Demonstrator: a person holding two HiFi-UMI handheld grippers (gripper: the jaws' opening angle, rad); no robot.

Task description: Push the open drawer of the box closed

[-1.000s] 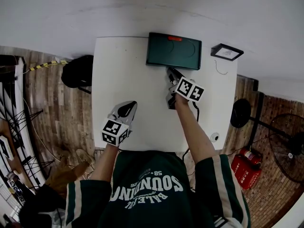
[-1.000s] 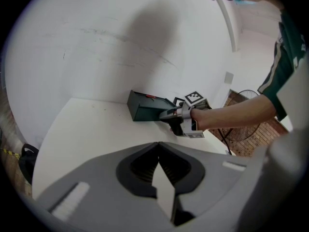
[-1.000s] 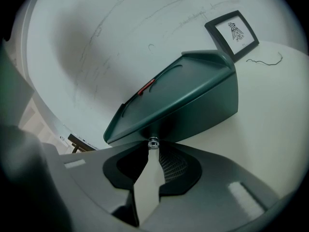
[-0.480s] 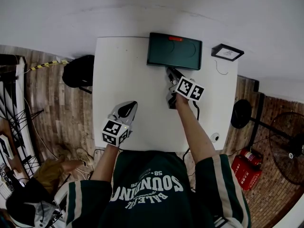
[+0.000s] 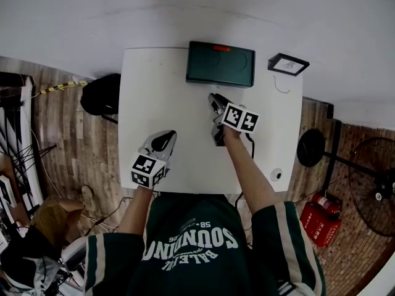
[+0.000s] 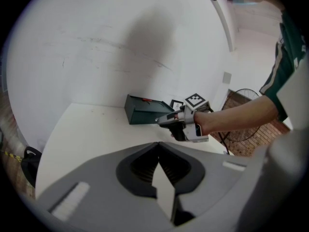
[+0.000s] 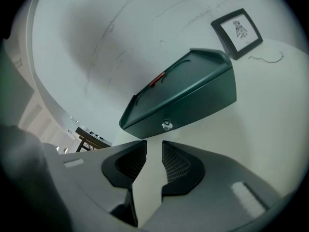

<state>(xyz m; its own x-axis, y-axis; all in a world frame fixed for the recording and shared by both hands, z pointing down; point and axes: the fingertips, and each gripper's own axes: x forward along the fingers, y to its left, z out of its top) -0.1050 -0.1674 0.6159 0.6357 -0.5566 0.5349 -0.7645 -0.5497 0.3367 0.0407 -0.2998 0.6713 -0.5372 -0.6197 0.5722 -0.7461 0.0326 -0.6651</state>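
Judging the drawer (image 7: pixel 193 111) of the green box (image 5: pixel 221 63) already flush (knob (image 7: pixel 166 125) showing); right tongs (image 7: pixel 154 145), jaws just opening, hung empty near it; left tongs (image 6: pixel 158 145) pressed together. Next: check seam, withdraw.

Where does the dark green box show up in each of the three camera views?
Head view: the dark green box sits at top centre.
Left gripper view: small, just left of centre.
Right gripper view: large, across the middle.
Shared landmark: the black picture frame, to the box's right in all three.
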